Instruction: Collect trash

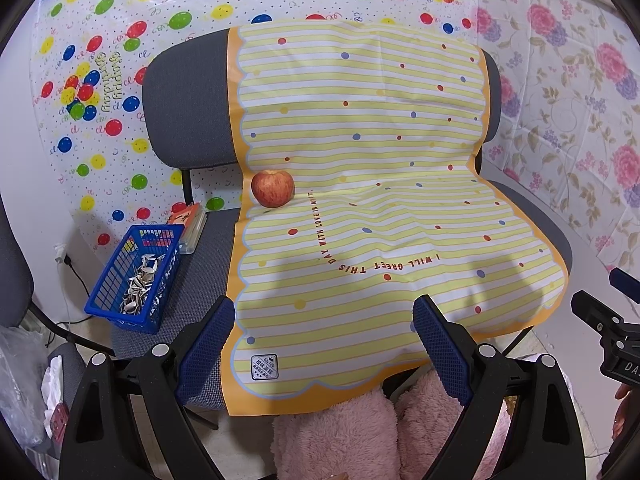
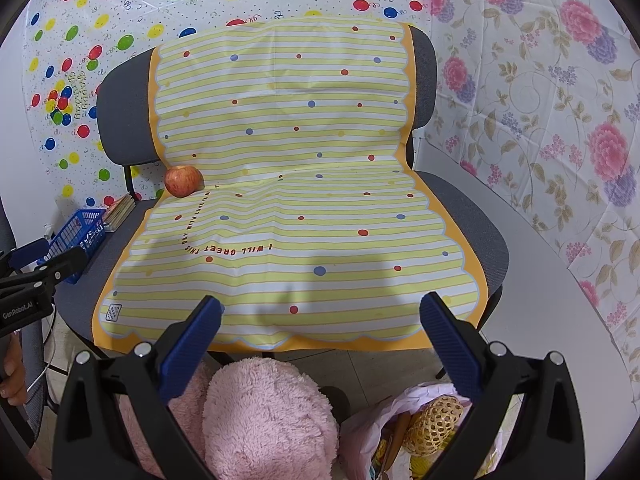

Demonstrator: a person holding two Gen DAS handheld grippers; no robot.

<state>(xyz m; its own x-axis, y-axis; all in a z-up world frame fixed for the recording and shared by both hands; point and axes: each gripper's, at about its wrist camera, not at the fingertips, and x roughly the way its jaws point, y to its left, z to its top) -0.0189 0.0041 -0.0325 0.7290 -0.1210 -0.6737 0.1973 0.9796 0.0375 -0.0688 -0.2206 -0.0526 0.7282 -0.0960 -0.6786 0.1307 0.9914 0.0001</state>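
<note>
A yellow-and-white striped cloth (image 1: 360, 168) with an orange border and red and blue dots covers a grey chair (image 1: 188, 112); a red apple (image 1: 273, 189) sits on it, a blue basket (image 1: 134, 276) beside it.

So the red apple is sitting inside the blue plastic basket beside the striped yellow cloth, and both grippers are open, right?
Not quite. The red apple lies on the striped yellow cloth, at the crease below the backrest, not in the blue plastic basket, which holds small pale bits. The left wrist view shows this. Both the left gripper and right gripper are open.
</note>
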